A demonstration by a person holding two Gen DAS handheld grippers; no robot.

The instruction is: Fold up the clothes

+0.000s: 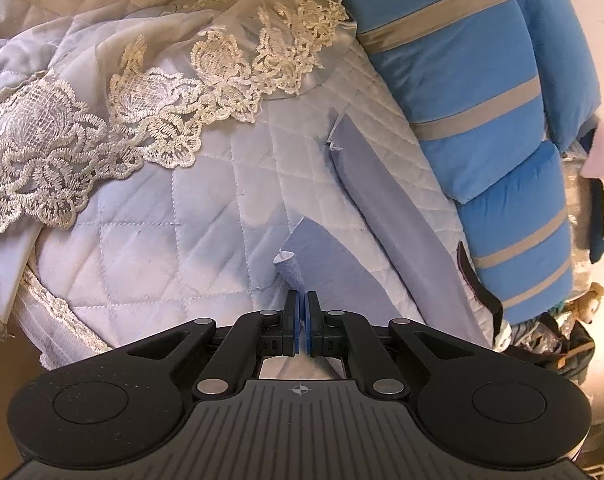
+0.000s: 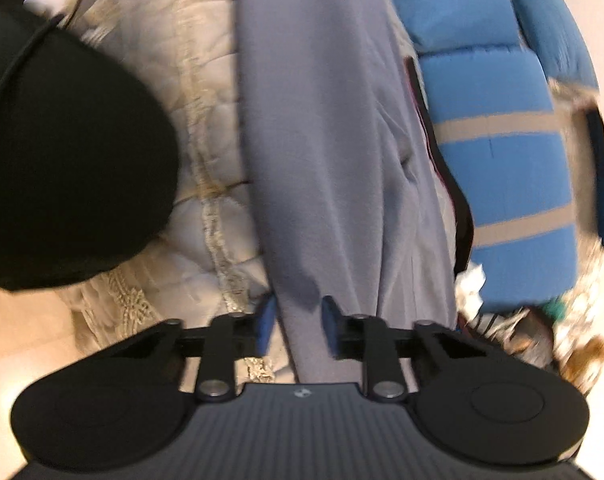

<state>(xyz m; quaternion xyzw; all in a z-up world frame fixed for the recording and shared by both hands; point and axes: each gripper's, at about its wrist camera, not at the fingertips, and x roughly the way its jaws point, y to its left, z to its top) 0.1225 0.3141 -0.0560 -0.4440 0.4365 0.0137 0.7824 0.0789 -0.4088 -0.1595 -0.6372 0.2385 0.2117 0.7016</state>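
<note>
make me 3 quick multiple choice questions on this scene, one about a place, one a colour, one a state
1. Where does the lavender garment lie?
A. on the quilted bedspread
B. in a basket
C. on a hanger

2. What colour are the stripes on the blue cushion?
A. red
B. grey
C. black

3. How do the left gripper jaws stand?
A. wide open
B. closed on a corner of the garment
C. out of view

Answers: 1 A, it is spread over the quilting; 2 B, grey bands cross the blue; 3 B, the pads meet on cloth.
</note>
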